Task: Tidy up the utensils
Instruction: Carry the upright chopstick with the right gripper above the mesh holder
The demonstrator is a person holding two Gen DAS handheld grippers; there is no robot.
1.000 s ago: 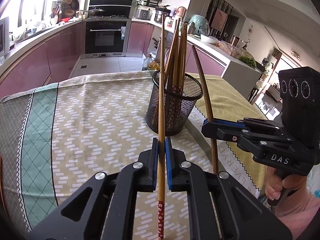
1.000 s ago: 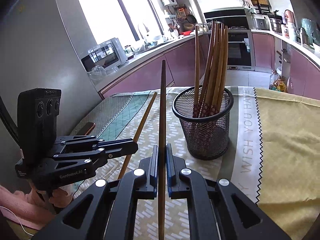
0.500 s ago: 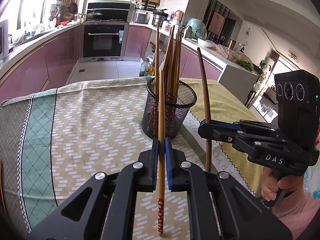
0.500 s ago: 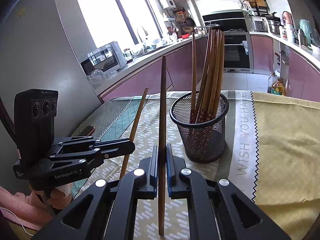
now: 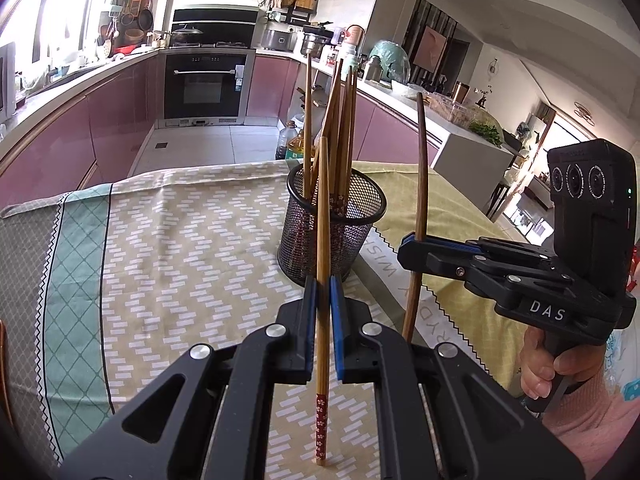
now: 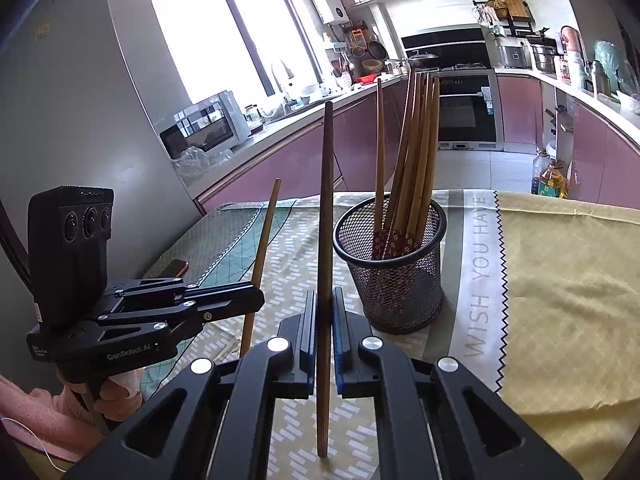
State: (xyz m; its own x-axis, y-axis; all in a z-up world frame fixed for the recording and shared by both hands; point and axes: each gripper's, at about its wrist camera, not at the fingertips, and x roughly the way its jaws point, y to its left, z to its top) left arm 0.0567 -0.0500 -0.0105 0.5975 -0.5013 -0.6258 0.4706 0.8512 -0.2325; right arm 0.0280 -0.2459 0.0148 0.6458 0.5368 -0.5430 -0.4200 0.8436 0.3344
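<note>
Kitchen cabinets in pink run round the back, with an oven and a bright window behind; in front lies the surface [image 5: 192,240], covered by a patterned cloth and a yellow one.

Near the middle stands a black mesh cup [image 5: 334,232] that already carries a bunch of chopsticks, tips up and leaning together.

The left gripper [image 5: 323,304] is closed tight on a pale chopstick [image 5: 322,216], held upright with its flowered red end down, that end at or just above the cloth. The right gripper [image 6: 323,316] is likewise closed on a darker chopstick [image 6: 325,208], also upright, its lower end close to the cloth. Each gripper shows in the other's view, one on each side of the cup and near it, with the person's hand [image 5: 548,364] on the handle.

Both sticks look light, stiff and smooth, so I would judge them apt to swivel or slide between the pads if knocked. Both are pinched below the middle, which leaves a long top free to sway but keeps the pads clear of the rim when lowering in.

What stands in the way is mainly the bunch already in the cup: a new stick must go over the rim and down beside it. The two grippers are close, so going one at a time seems safer. A phone [image 6: 176,270] lies at the far left edge, well apart.
</note>
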